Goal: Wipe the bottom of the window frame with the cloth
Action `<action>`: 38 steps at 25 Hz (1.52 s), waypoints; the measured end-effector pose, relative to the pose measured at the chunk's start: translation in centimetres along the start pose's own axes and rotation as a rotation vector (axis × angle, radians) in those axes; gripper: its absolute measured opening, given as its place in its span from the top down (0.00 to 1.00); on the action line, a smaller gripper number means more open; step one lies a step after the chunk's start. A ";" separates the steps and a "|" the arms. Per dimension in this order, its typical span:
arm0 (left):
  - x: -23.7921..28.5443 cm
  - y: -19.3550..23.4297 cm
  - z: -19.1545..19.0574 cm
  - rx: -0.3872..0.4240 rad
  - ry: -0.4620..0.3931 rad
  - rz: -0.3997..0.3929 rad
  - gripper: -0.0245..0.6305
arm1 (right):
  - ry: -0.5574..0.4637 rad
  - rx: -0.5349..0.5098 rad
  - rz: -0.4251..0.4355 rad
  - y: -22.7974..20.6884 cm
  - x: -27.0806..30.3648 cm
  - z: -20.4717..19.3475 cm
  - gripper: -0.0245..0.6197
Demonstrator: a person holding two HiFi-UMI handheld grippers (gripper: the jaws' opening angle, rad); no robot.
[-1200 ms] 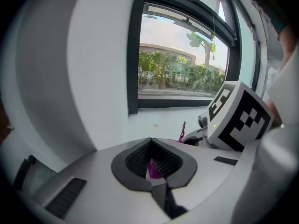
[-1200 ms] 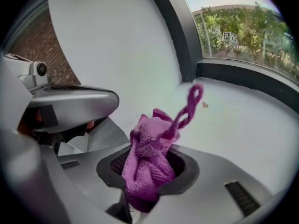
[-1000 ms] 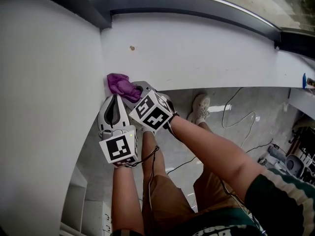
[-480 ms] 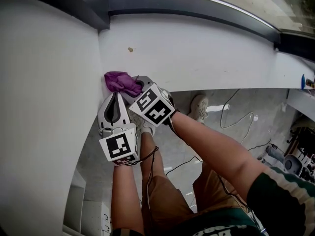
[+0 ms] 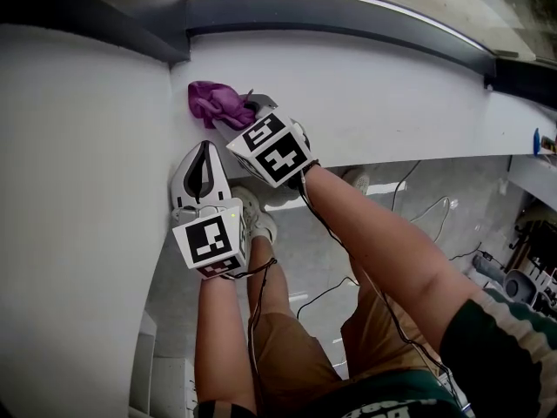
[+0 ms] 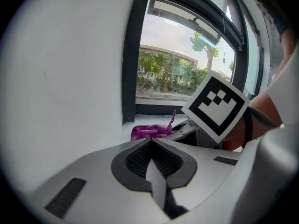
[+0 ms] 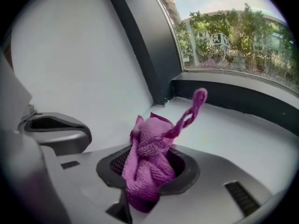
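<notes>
Between the jaws of your right gripper (image 5: 246, 114), the purple cloth (image 5: 216, 103) is being clamped tight, bunched up with a thin loose tail poking out ahead of the tips. You are holding it over the white sill (image 5: 392, 94), close to the corner where the side wall (image 5: 87, 164) is meeting the dark window frame (image 5: 348, 11) just ahead of the gripper. Whether the cloth is actually pressing on the sill I cannot tell. Your left gripper (image 5: 203, 157) is sitting behind and to the left of the right one, jaws closed on nothing, tips lying alongside the wall.

Most of the sill is stretching away to the right of the gripper, so the wipe looks to be near its starting end. To do it well, you are going to want the gripper tipping down until the cloth, not the jaw tips, is bearing on the sill. Be pushing it right up to the frame ahead, then sweeping rightward in one even pass.

Counting up, you are working with one cloth, two grippers, two marker cubes (image 5: 209, 242) and one sill.
</notes>
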State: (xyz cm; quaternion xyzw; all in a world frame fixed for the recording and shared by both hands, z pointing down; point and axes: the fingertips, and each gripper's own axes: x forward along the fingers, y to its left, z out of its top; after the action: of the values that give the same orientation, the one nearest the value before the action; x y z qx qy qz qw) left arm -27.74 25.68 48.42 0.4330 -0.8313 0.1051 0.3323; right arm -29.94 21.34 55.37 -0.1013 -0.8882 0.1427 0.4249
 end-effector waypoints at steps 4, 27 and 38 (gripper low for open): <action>1.5 0.0 1.5 -0.002 -0.010 -0.007 0.95 | -0.008 0.015 -0.032 -1.6 0.6 1.4 0.76; 4.0 -3.6 2.8 0.070 0.025 -0.053 0.95 | 0.005 0.084 -0.092 -5.6 -3.1 -1.1 0.76; 5.5 -8.6 3.0 0.115 0.042 -0.093 0.95 | 0.005 0.119 -0.121 -9.6 -7.0 -3.9 0.76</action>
State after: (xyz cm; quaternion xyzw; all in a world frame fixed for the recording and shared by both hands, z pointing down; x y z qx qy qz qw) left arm -24.53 15.56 48.68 0.4873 -0.7957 0.1459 0.3289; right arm -23.09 10.82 55.88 -0.0225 -0.8815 0.1692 0.4403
